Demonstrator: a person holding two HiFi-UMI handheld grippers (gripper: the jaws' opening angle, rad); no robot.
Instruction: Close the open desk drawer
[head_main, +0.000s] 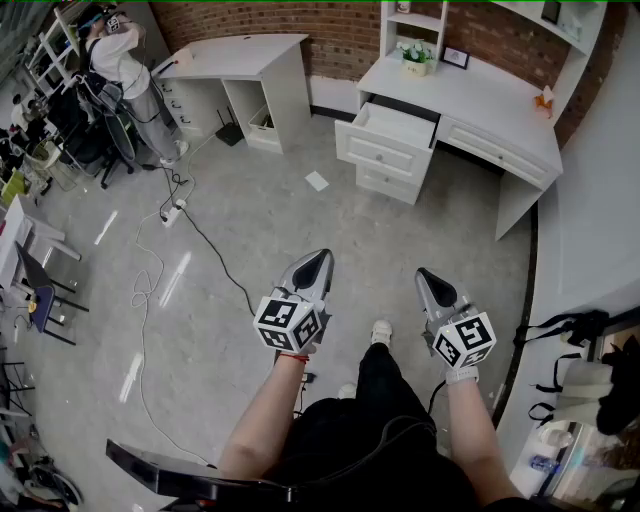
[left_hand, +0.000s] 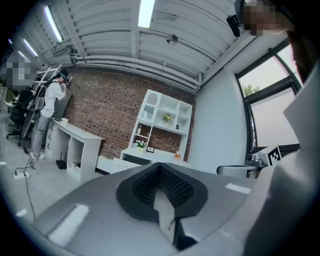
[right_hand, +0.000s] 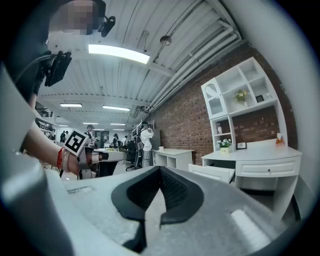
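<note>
Head view: both grippers are held out low in front of the person, above the grey floor (head_main: 250, 220) and well apart from the desk (head_main: 480, 95).

- Left gripper (head_main: 320, 258): jaws are seen brought together along their length, with nothing between them. This is confirmed in the left gripper view (left_hand: 161, 172), where the dark pads meet at the tip.
- Right gripper (head_main: 424, 274): jaws are likewise closed on nothing, pads meeting in the right gripper view (right_hand: 160, 172).

Task object: the drawer (head_main: 395, 128) is the top one in the white desk's left pedestal. It is seen pulled out, with a dark gap behind its front panel, while the drawer fronts below it sit flush. The same drawer is picked up beyond the jaws in the left gripper view (left_hand: 109, 164) and in the right gripper view (right_hand: 214, 173). Neither gripper is touching it.

On the desk top a potted plant (head_main: 415, 56) and a picture frame (head_main: 456, 57) are noted against the brick wall (head_main: 340, 30).

Elsewhere: a second desk (head_main: 245, 55) stands to the left along the same wall. A sheet of paper (head_main: 317, 181) lies on the floor between the two desks. A cable (head_main: 205, 245) is run across the floor from a power strip (head_main: 172, 212). A person (head_main: 122, 62) is seen standing at far left.
</note>
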